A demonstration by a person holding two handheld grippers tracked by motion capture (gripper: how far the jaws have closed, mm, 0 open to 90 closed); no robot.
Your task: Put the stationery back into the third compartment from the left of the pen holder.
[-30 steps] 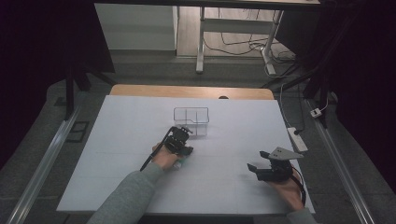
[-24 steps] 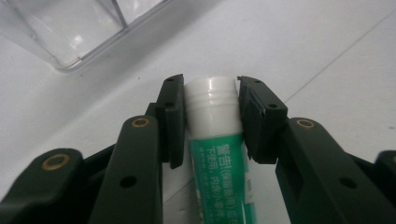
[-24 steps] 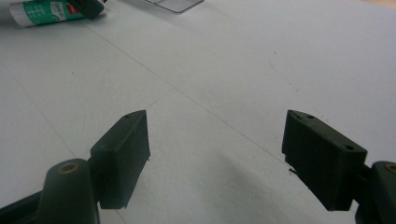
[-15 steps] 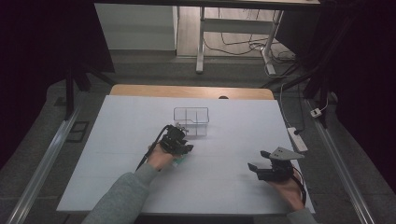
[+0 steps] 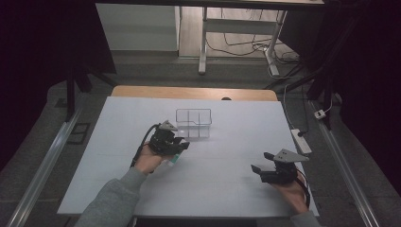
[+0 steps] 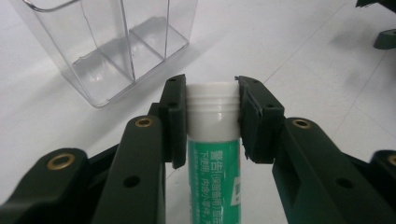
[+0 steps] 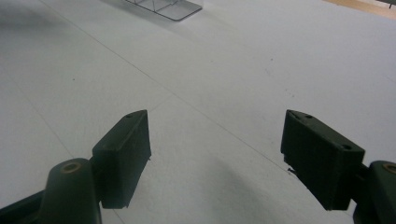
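Two hand-held grippers were at work over the table (image 5: pixel 118 156), and the left hand-held gripper (image 6: pixel 212 100) carried the load: its jaws had just been closing and now pinched a glue stick (image 6: pixel 213 135) by the white ribbed cap end, pads pressed on both sides, the green printed body running back toward the camera. In the high view that left hand-held gripper (image 5: pixel 182 144) hung just in front of the clear organizer box (image 5: pixel 193 124), near it but not touching, with the glue stick (image 5: pixel 174 160) showing as a small green-and-white piece under the hand. The step in hand looked like the carry: the stick was gripped and off the table, on its way to the box. The next move, by my judgement, called for lifting the stick above the rim, tipping it upright over one compartment and lowering it in before easing the jaws apart; a clipped wall could shove the light box. The right hand-held gripper (image 7: pixel 217 158) rested well apart at the near right of the table, jaws spread wide with nothing between them. Counted: one glue stick, one organizer box with divided compartments, two hand-held grippers, one table.
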